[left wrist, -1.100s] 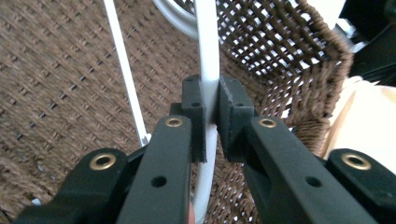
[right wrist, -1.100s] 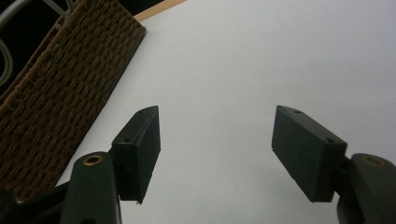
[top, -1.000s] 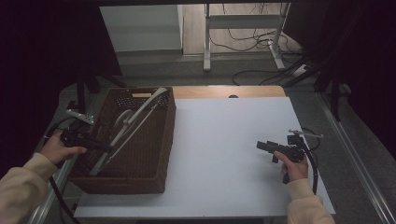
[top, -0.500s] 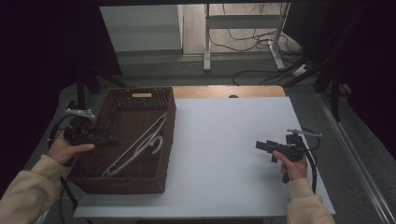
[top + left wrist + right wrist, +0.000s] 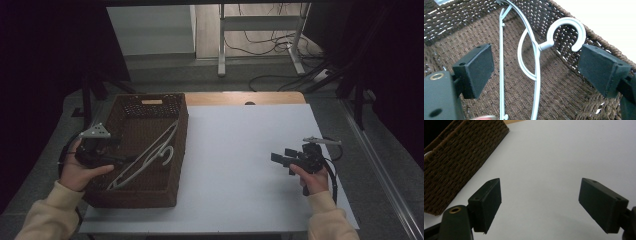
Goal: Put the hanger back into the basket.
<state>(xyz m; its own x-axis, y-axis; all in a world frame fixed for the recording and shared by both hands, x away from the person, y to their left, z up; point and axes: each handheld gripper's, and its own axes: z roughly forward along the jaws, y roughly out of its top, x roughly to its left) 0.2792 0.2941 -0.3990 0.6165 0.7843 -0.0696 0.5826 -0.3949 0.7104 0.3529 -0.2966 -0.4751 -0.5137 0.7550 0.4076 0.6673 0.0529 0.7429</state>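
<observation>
The white plastic clothes hanger (image 5: pixel 147 160) is lying inside the dark brown woven wicker basket (image 5: pixel 172 192), released, and the risks are being judged from that position. Its long bar is being propped slantwise against the basket's far right wall, so the hanger could be tipped flat or slid along the weave if the basket is knocked. The left gripper (image 5: pixel 122 159) is being held just over the basket's near left rim, its jaws having just been opening and now standing wide apart with nothing pressed between them; in the left gripper view the hanger (image 5: pixel 536 65) is being seen between the jaws but lower down, apart from the pads. If that gripper is being drawn away carelessly, the curved hook (image 5: pixel 567 31), resting close to the basket's right wall, could be snagged by a jaw and the hanger dragged back out. The trailing cable could also be caught on the basket's rim.

The right gripper (image 5: pixel 282 161) is being held well to the right of the basket over the white tabletop (image 5: pixel 235 150), its jaws likewise having just been opening, spread and empty.

The hanger is being seen as thin, pale, smooth and rigid, with a rounded open hook, a curved shoulder and a straight lower bar
</observation>
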